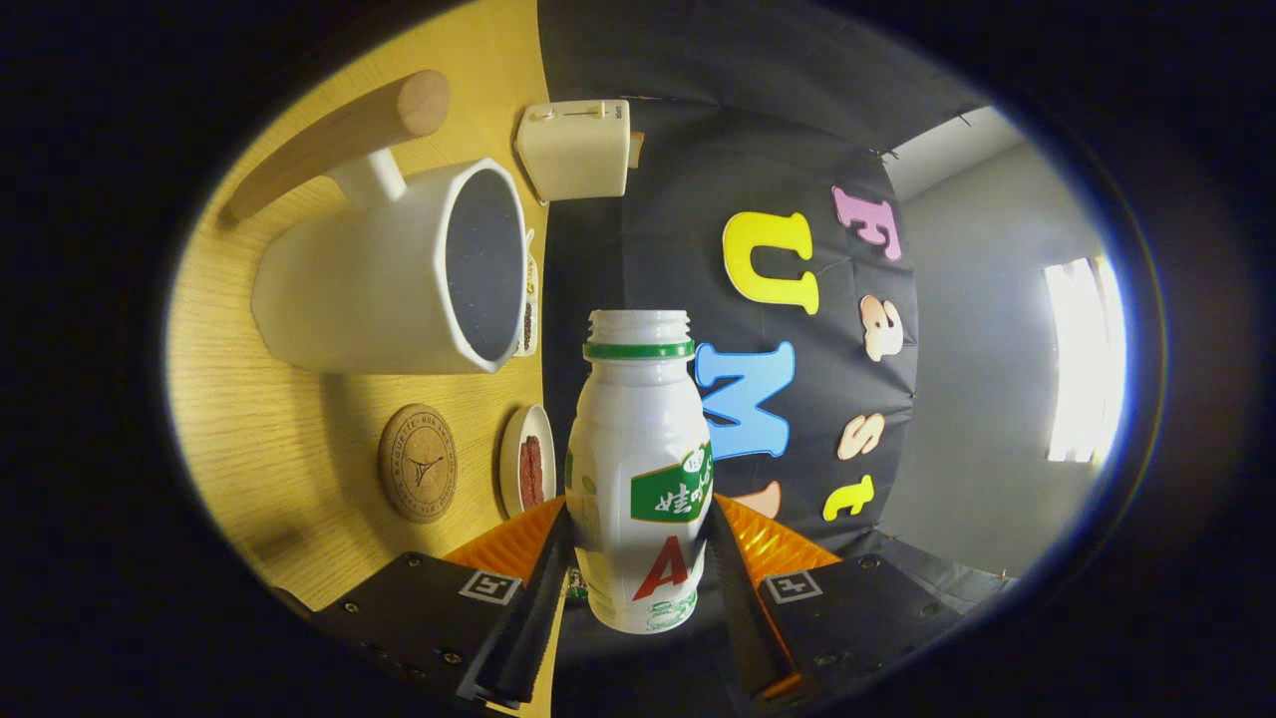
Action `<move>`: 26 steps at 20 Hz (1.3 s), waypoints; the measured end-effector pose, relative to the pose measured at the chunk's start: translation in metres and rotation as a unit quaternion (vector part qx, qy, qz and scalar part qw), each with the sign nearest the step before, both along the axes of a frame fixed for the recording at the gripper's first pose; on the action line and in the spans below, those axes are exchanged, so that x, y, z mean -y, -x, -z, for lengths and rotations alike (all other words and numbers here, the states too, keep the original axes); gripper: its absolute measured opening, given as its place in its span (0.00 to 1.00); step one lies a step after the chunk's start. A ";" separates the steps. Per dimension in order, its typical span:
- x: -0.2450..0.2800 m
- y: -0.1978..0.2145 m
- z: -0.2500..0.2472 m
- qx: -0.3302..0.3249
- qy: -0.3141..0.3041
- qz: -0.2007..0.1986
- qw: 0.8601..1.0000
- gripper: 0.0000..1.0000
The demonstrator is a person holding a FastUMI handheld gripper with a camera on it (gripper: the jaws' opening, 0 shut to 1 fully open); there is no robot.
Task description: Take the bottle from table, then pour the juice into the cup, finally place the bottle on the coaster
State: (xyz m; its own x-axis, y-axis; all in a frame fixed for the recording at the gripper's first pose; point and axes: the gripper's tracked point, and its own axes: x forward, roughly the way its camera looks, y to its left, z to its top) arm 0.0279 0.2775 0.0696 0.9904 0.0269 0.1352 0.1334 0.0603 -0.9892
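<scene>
White plastic bottle (641, 469), green neck ring, uncapped, clamped between both fingers of the gripper (638, 558). White cup (394, 279) with wooden handle at 10 o'clock from the bottle; cork coaster (418, 462) at 9 o'clock on the wooden table (259, 439). Small dish (525, 461) between coaster and bottle; cream toaster (576, 150) at 12 o'clock.

The fisheye camera rides on the hand-held gripper (638, 558), rolled sideways, looking forward along its fingers, close above the worktop (259, 439) toward the booth wall.
</scene>
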 end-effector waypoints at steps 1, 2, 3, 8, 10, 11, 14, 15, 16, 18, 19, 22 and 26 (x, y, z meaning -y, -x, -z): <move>-0.002 0.001 -0.001 0.004 0.003 -0.003 1.000 0.74; -0.001 0.000 -0.002 0.007 0.007 -0.003 1.000 0.74; -0.002 0.001 -0.002 0.010 0.010 -0.003 1.000 0.74; -0.003 0.000 -0.003 0.018 0.027 -0.005 0.999 0.74; -0.004 0.001 -0.003 0.021 0.035 -0.007 0.999 0.74; -0.005 0.001 -0.003 0.023 0.038 -0.007 0.999 0.74; -0.005 0.001 -0.004 0.025 0.045 -0.008 0.999 0.74; -0.004 0.001 -0.004 0.024 0.046 -0.008 0.999 0.74; -0.005 0.001 -0.003 0.025 0.047 -0.008 0.999 0.74; -0.006 0.001 -0.003 0.027 0.052 -0.008 0.998 0.73; -0.006 0.001 -0.004 0.028 0.055 -0.008 0.998 0.74; -0.007 0.002 -0.004 0.029 0.061 -0.009 0.998 0.73; -0.006 0.002 -0.005 0.032 0.061 -0.010 0.998 0.74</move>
